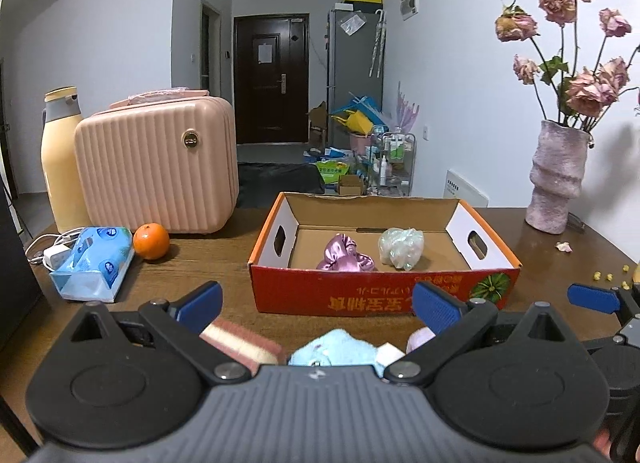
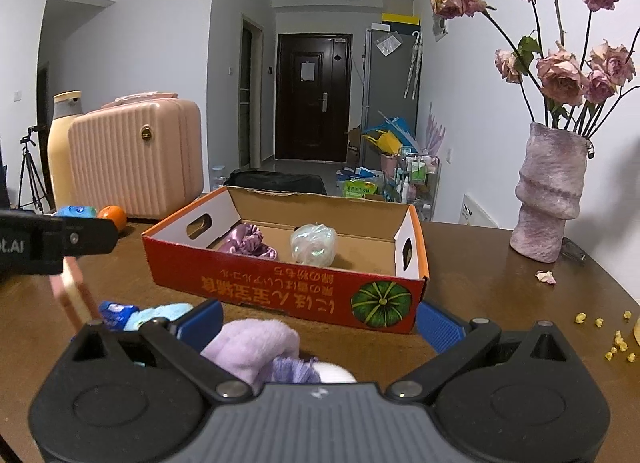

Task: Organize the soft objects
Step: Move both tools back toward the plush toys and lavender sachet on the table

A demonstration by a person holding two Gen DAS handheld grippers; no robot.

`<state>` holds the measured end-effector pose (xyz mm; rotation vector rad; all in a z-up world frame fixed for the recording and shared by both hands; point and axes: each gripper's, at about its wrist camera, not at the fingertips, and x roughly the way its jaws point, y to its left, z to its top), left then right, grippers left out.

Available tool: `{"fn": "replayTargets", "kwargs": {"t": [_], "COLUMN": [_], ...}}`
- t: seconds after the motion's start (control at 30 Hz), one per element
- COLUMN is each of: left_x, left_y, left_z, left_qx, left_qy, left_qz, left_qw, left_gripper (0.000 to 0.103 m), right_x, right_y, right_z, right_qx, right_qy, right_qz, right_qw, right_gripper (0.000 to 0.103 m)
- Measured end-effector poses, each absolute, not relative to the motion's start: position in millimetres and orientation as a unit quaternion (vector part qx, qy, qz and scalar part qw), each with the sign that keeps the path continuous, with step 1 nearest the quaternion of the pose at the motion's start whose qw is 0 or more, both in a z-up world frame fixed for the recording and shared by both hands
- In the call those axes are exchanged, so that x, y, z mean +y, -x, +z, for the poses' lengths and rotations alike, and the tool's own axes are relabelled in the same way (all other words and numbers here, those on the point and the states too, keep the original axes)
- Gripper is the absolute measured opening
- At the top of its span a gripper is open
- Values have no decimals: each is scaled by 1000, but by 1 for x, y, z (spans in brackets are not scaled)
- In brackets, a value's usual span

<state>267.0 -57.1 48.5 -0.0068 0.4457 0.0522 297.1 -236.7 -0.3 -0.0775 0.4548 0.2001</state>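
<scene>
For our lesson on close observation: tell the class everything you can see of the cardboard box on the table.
The box is a shallow open cardboard tray, upright on the brown table. Its outside is red with an orange rim, yellow printed characters and a green pumpkin picture; inside it is plain brown, with white end walls that each have an oval handle hole. A purple scrunchie and a clear, crinkly bundle lie on its floor. Neither tongs touch it.

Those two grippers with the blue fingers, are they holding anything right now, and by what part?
Nothing is held. The left gripper is open above a light blue cloth, and the right gripper is open above a lilac plush item; neither one's fingers are closed on anything.
</scene>
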Motion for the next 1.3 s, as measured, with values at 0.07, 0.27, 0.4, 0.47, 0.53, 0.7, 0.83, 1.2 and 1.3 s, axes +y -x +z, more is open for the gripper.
{"fn": "replayTargets", "kwargs": {"t": [0.07,0.27,0.4,0.47,0.53,0.7,0.83,1.2,1.3], "left_x": [-57,-55,-53,-51,-50,-48,-50,-52,-53], "left_y": [-260,-241,-232,-228,-225,-218,-212,-210,-209], "left_z": [47,42,35,32,28,20,13,-16,-22], "left_qx": [218,215,218,221,225,234,235,259,262], "left_qy": [0,-4,0,2,3,8,3,0,-4], "left_qz": [23,8,-2,-6,-9,-18,-21,-28,-33], "left_qw": [976,977,976,975,974,972,972,965,964], "left_gripper": [103,103,103,103,103,103,103,103,103], "right_x": [-237,-238,-239,-239,-239,-240,-242,-247,-249], "right_y": [-290,-270,-257,-251,-246,-235,-227,-214,-213], "right_z": [-1,-8,-11,-12,-13,-16,-21,-35,-37], "right_qx": [224,228,229,228,227,225,226,229,227], "right_qy": [39,45,47,48,50,54,54,45,40], "right_qz": [99,97,98,98,98,98,101,103,99], "right_qw": [969,968,967,968,968,968,967,967,968], "right_gripper": [103,103,103,103,103,103,103,103,103]}}
